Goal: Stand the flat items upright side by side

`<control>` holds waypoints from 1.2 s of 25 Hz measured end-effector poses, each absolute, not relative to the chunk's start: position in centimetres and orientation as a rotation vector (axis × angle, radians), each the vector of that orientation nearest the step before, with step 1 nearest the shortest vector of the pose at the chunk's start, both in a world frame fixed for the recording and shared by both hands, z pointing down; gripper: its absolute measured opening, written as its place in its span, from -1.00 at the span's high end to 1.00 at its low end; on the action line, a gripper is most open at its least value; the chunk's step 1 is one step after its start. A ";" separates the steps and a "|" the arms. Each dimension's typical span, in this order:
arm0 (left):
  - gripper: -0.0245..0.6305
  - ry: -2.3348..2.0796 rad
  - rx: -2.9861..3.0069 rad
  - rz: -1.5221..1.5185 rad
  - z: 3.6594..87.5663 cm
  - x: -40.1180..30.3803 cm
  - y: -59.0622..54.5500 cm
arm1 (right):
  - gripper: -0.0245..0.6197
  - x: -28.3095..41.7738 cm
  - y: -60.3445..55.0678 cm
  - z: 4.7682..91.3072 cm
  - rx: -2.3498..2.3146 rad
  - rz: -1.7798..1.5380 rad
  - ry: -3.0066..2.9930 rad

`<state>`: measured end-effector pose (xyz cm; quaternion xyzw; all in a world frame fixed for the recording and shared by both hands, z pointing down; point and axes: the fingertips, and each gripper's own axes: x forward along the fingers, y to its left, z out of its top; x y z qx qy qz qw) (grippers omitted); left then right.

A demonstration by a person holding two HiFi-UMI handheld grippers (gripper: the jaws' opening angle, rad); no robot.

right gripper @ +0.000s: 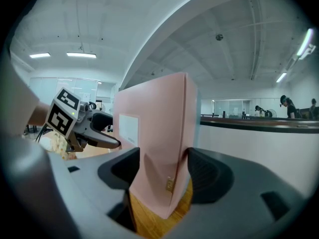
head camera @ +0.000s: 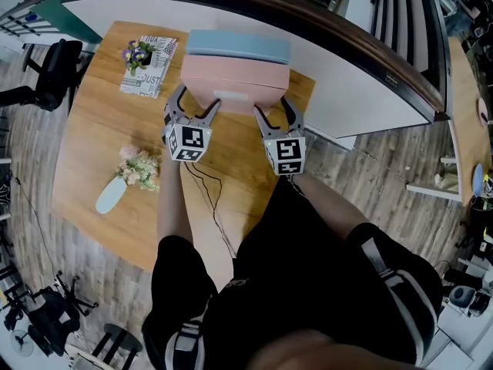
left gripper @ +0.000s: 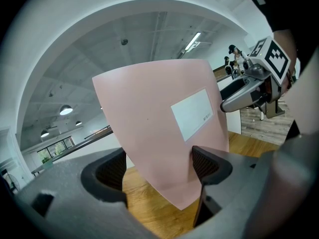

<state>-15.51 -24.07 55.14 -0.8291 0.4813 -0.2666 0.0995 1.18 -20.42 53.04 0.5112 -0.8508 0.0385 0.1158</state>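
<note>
Left gripper (head camera: 198, 99) and right gripper (head camera: 273, 106) are each pinching a lower corner of the pink box (head camera: 235, 79), evidently steadying it upright on the table (head camera: 100, 153) alongside the blue box (head camera: 239, 46).

On table (head camera: 100, 129): near box (head camera: 235, 91) centre | far box (head camera: 239, 46) behind it, 12 o'clock, apparently touching | book (head camera: 150, 68) 10 o'clock | vase (head camera: 115, 191) 8 o'clock

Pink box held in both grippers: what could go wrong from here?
1. The left gripper and right gripper clamp the pink box only near its lower corners, so it might pivot in the jaws or topple on release.
2. The blue box stands right behind it; a push could knock that over.
</note>
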 end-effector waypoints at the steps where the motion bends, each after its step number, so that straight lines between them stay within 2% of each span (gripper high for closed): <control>1: -0.37 1.424 -2.452 -0.788 55.1 -15.5 -24.1 | 0.00 1.2 -20.4 53.0 1.498 0.116 -2.493; 14: -0.37 1.453 -2.434 -0.800 55.3 -16.1 -23.4 | -0.03 1.7 -20.2 53.6 1.485 0.128 -2.488; 23: -0.36 1.661 -2.535 -0.705 56.8 -17.8 -20.1 | -0.02 2.7 -18.1 55.6 1.472 0.236 -2.462; 28: -0.33 1.770 -2.580 -0.634 57.0 -17.4 -17.9 | 0.02 2.5 -16.5 56.2 1.429 0.248 -2.475; 30: -0.30 1.841 -2.582 -0.612 57.4 -17.3 -16.8 | 0.11 1.7 -15.5 56.6 1.378 0.253 -2.490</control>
